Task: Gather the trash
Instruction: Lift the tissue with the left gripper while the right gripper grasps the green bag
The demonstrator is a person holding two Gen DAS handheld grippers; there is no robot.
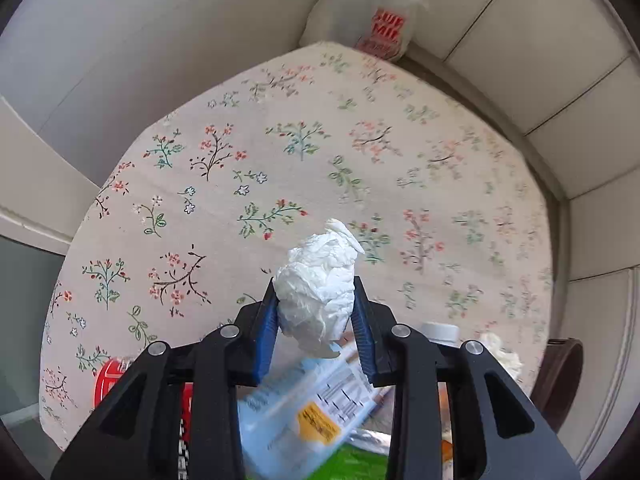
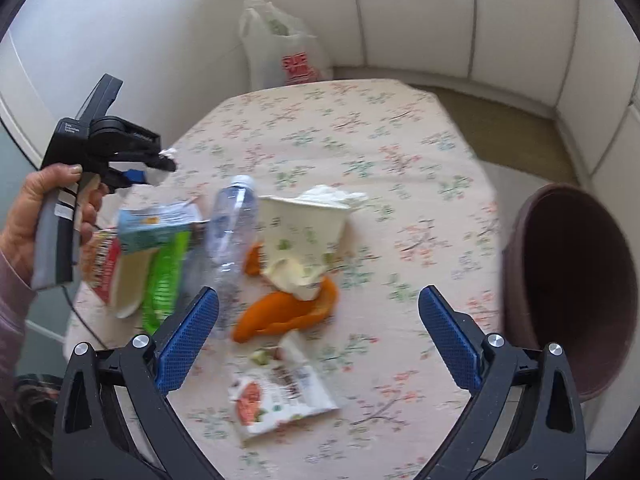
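The left gripper (image 1: 316, 312) has its blue pads pressed on either side of a crumpled white paper tissue ball (image 1: 318, 292), so the wad is held, lifted clear of the floral tablecloth (image 1: 280, 140). Seen from the right wrist camera, that gripper (image 2: 160, 168) is in a person's hand (image 2: 36, 216) far across the table from the dark brown round bin (image 2: 568, 300), which stands off the table's edge on the opposite side of the litter.

The right gripper (image 2: 318, 336) is spread wide with nothing between its jaws, hovering over the table nearer the bin than the left one.

The step in hand looks like carrying the tissue to the bin. To do it well, I would keep the squeeze steady: the ball is soft and light, and part of it bulges past the pad tips, so a loosened grip could let it slip out over the table. The route to the bin crosses the clear plastic water bottle (image 2: 232, 232), the cream yoghurt cup (image 2: 304, 232) and the orange peel (image 2: 288, 312), all lying between the left gripper and the bin, so carry it high enough not to brush them. Release only once the wad is over the bin's mouth, since a light tissue may drift or catch on the rim.
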